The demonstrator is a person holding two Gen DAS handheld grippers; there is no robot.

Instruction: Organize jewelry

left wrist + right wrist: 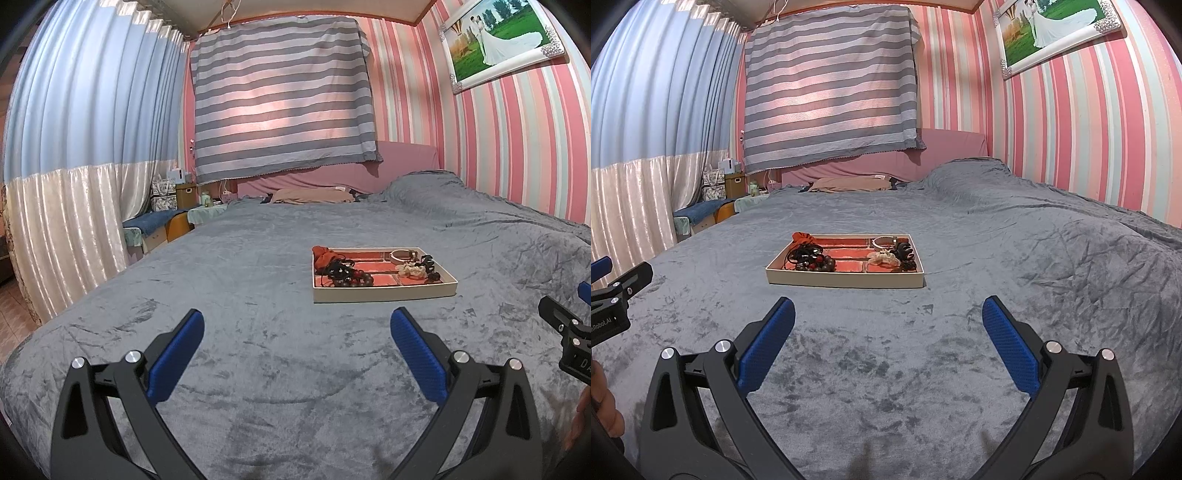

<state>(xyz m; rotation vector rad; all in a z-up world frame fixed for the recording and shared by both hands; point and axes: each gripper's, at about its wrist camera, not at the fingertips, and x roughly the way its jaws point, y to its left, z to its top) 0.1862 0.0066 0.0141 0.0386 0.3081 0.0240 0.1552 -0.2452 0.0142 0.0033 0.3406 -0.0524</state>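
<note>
A shallow cream jewelry tray with red-lined compartments rests on the grey bedspread. Its left side holds an orange scrunchie, black cords and a dark bead bracelet. On the right lie a pale bangle, a cream scrunchie and a black hair claw. My left gripper hangs open and empty short of the tray, which lies ahead to the right. My right gripper is open and empty too, the tray ahead to its left.
The grey bedspread covers a wide bed. A pillow lies at the headboard. A bedside table with boxes and a curtain stand to the left. Striped wall runs along the right.
</note>
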